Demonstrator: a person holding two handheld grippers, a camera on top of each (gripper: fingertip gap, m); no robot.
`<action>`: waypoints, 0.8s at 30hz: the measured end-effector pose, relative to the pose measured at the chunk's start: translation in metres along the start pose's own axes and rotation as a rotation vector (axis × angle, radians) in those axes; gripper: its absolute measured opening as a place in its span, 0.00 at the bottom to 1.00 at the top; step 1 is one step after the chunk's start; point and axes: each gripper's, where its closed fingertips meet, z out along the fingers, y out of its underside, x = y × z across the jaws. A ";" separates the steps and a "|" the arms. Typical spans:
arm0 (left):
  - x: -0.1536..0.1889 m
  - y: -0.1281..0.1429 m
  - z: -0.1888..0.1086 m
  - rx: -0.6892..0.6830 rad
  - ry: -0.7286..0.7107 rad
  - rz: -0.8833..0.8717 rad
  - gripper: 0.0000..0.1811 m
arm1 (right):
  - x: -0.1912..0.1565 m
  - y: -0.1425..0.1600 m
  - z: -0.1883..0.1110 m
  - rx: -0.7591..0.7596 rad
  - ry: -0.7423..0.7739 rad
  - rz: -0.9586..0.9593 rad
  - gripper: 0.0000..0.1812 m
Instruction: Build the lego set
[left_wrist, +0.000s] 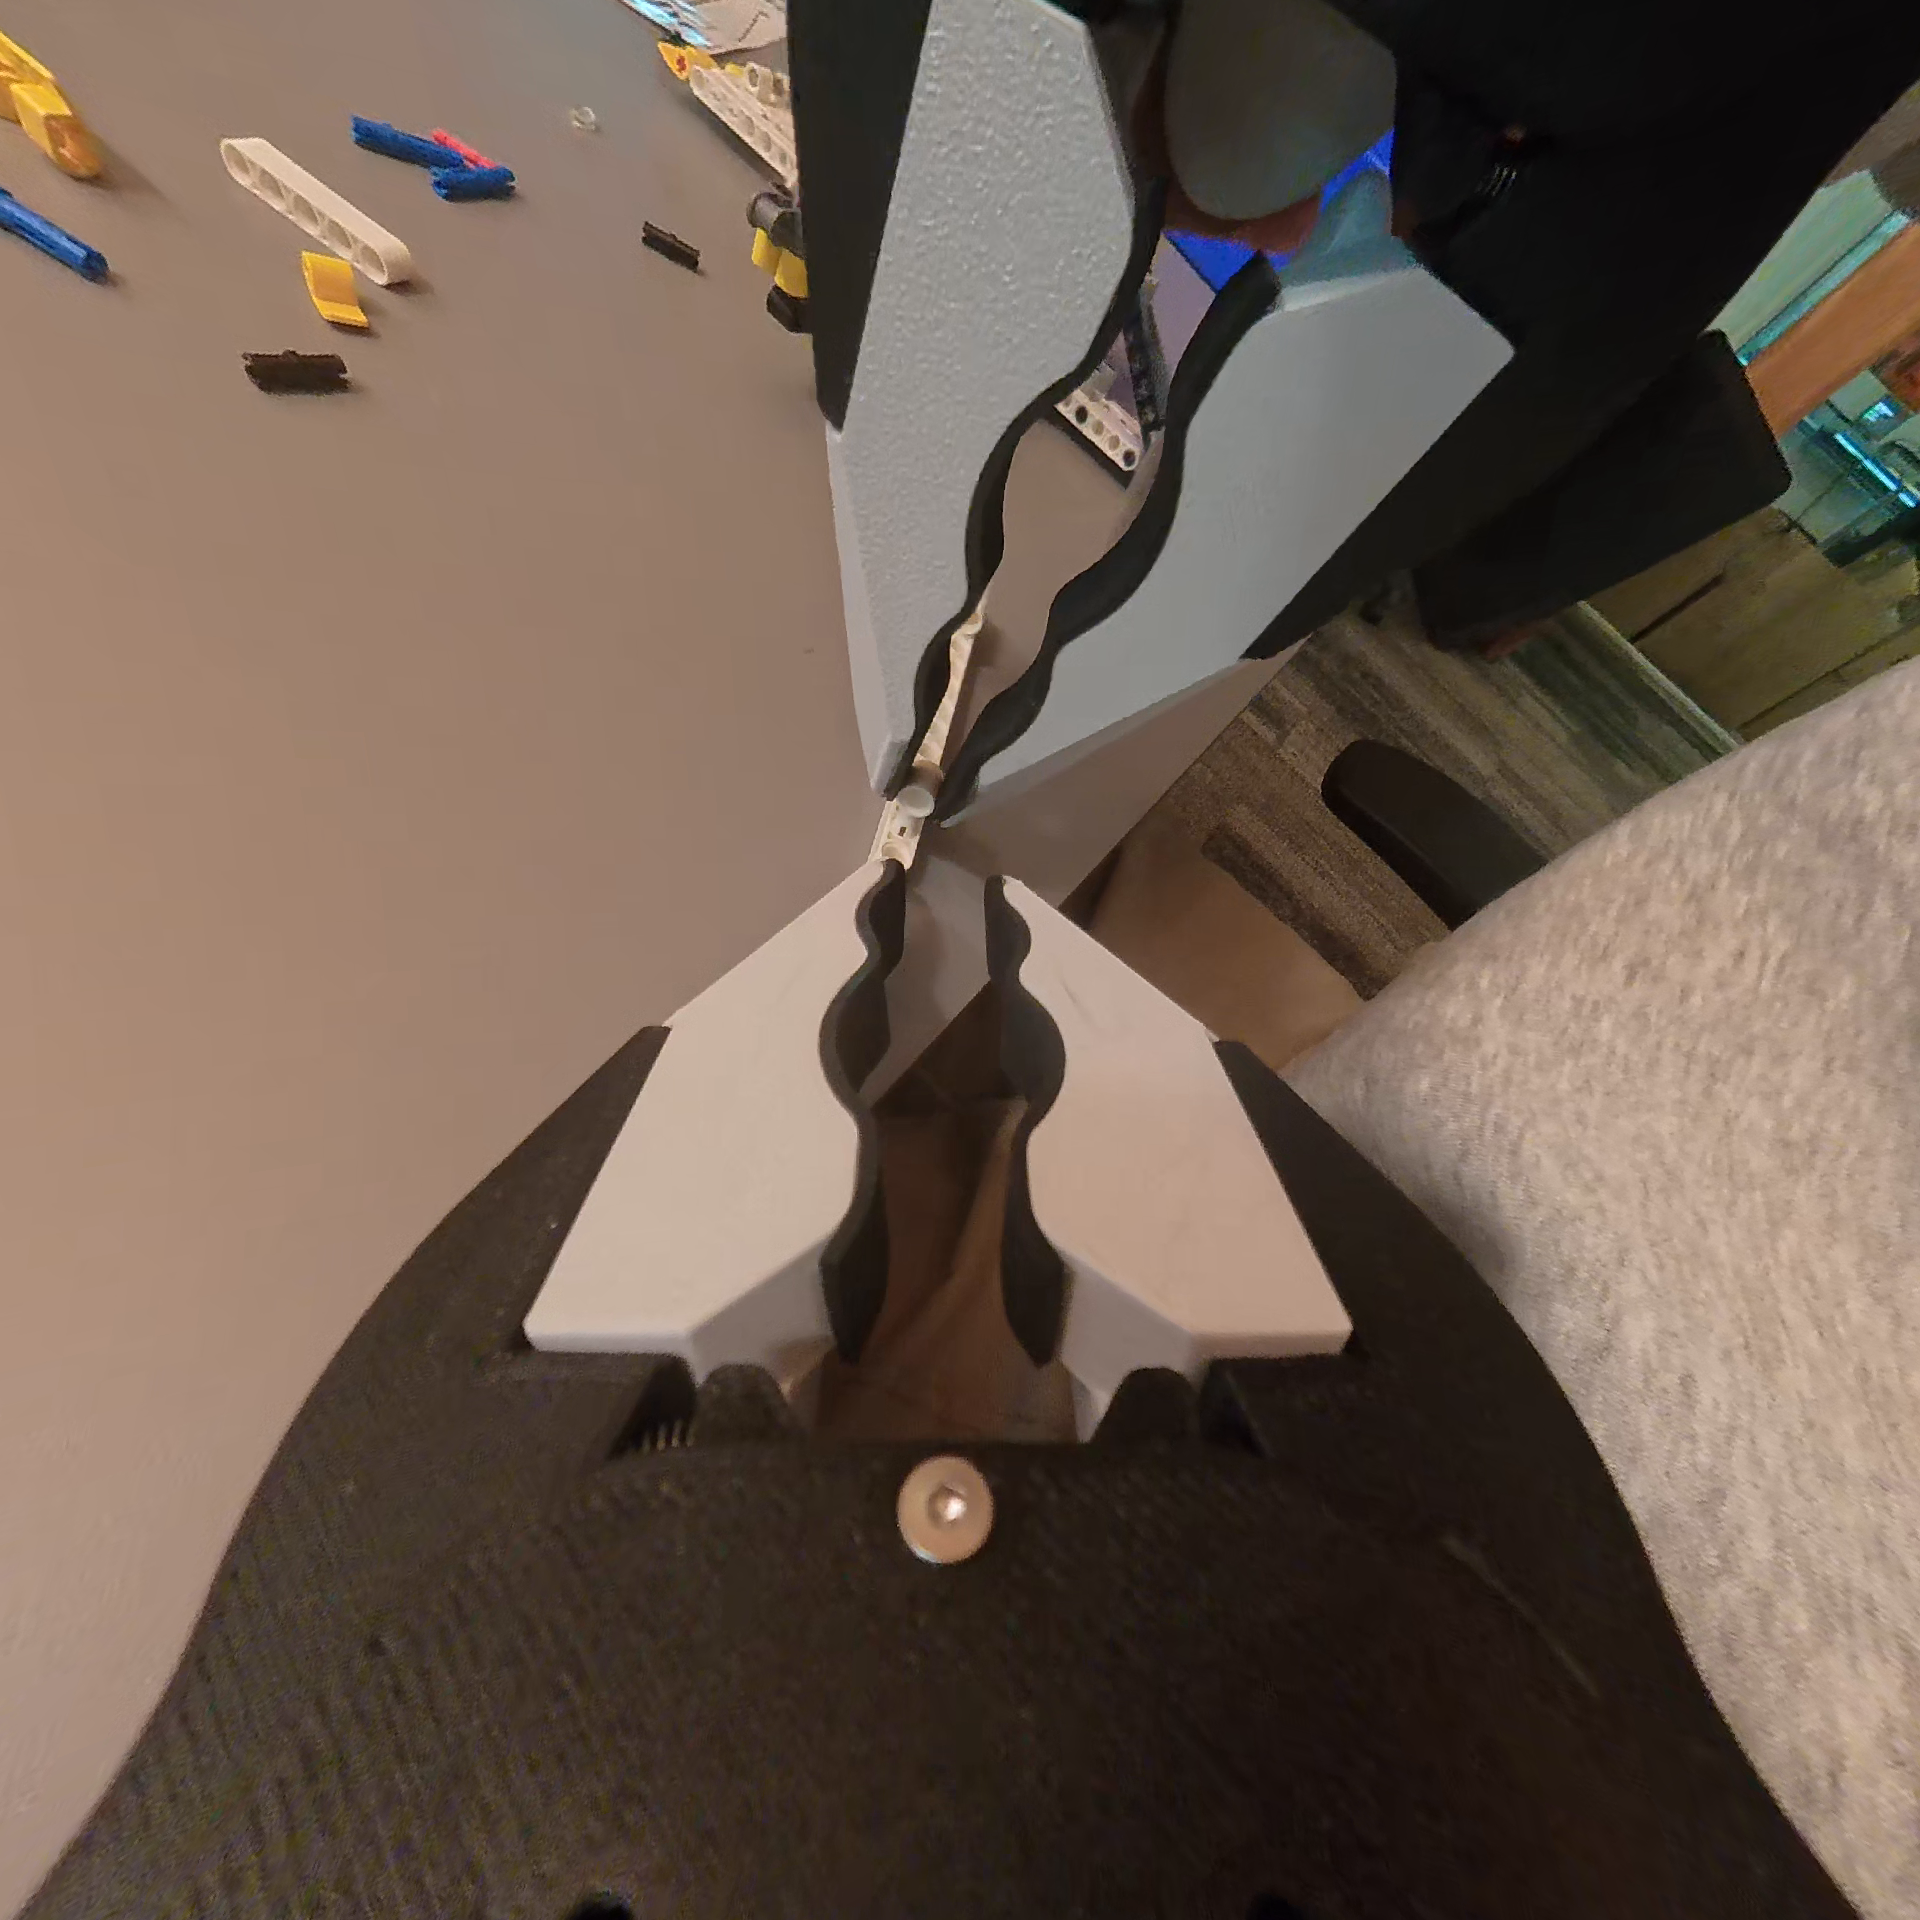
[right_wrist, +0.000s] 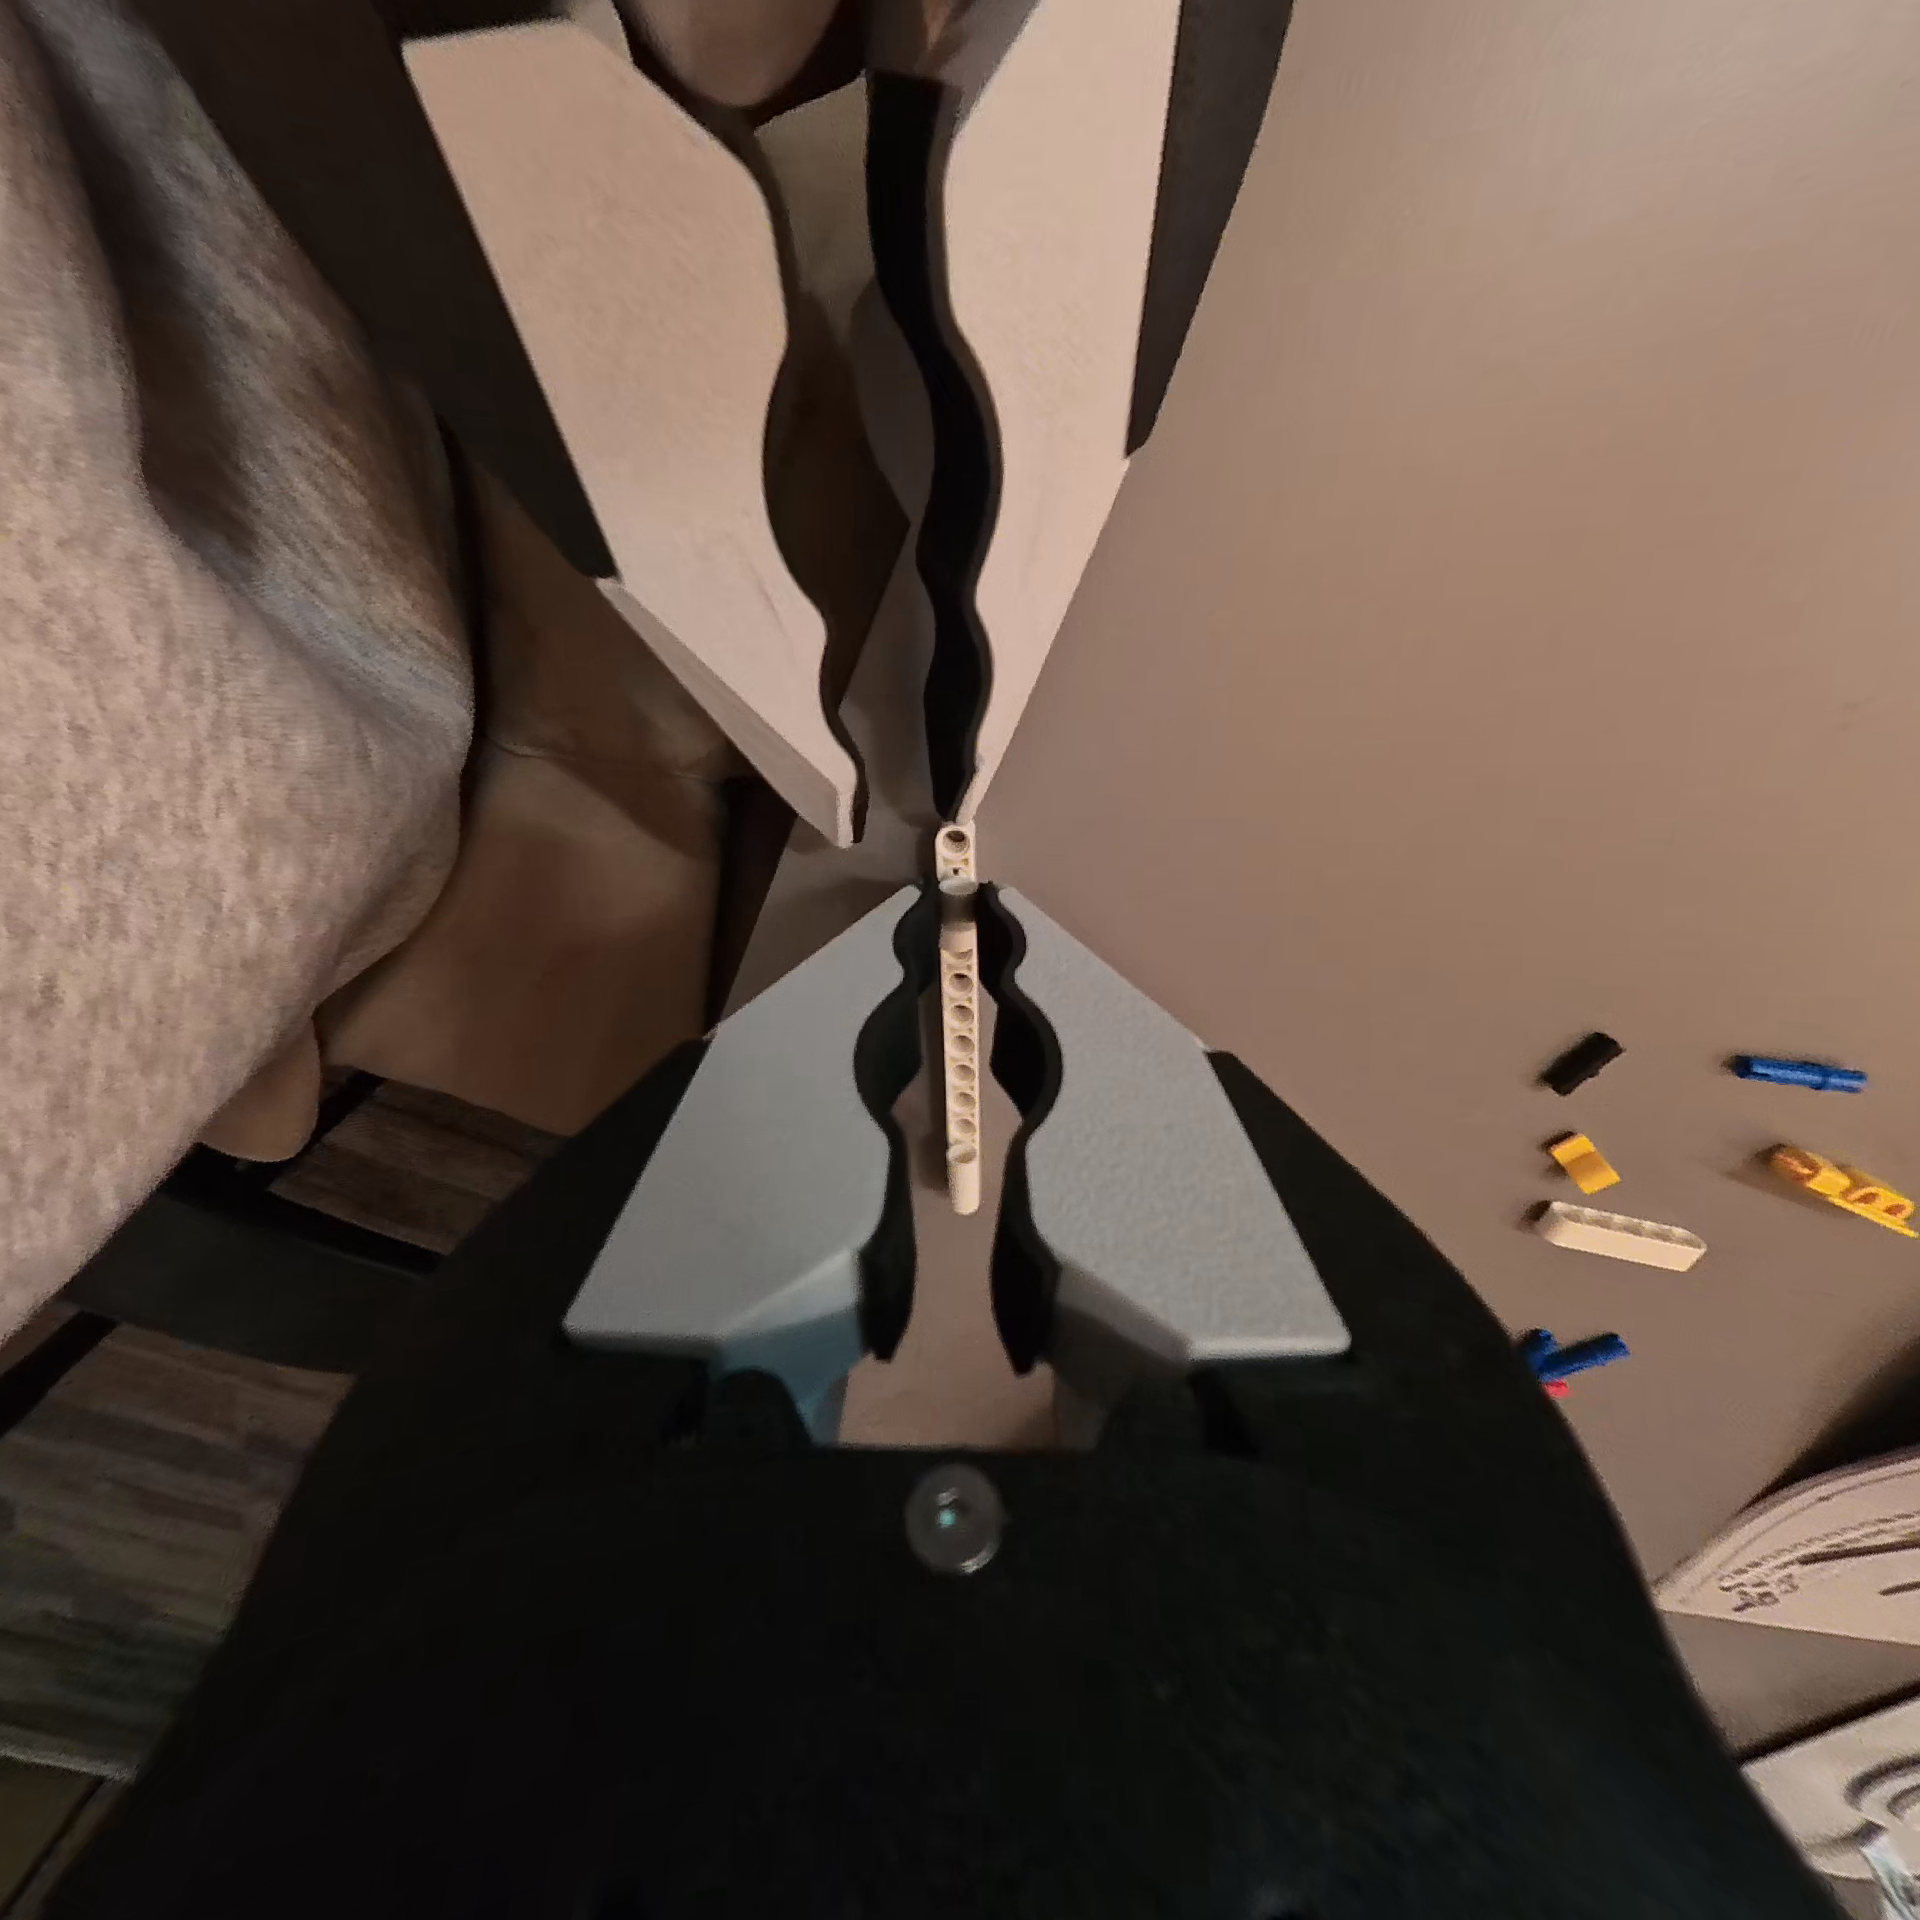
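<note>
Right gripper: the right gripper (right_wrist: 958, 896) has its jaws clamped on a long white beam (right_wrist: 961, 1049), and only the right wrist view shows that row of holes running back between its fingers.
Left gripper: the left gripper (left_wrist: 940, 883) faces it tip to tip, jaws a little apart, the beam's end sitting right at its fingertips; I cannot tell whether it pinches.
Beam: held in the air, just past the table (left_wrist: 416, 675) edge, its free tip poking out with a small pale peg (left_wrist: 914, 798) by the right gripper's tips.
Left view only: a floor and a dark chair beyond the beam.
Loose parts: a short white beam (left_wrist: 317, 211), blue pins (left_wrist: 431, 156) and a yellow piece (left_wrist: 335, 289) lie well away from the held beam.
</note>
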 end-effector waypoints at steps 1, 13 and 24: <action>0.000 0.000 0.000 0.000 0.001 0.000 0.08 | 0.000 0.000 0.000 0.006 0.007 -0.003 0.03; 0.000 0.000 0.000 0.000 0.000 -0.002 0.07 | -0.001 -0.002 0.001 0.020 0.191 -0.058 0.03; 0.001 0.000 -0.001 -0.001 0.005 -0.004 0.08 | -0.001 -0.001 0.003 0.090 0.027 0.076 0.03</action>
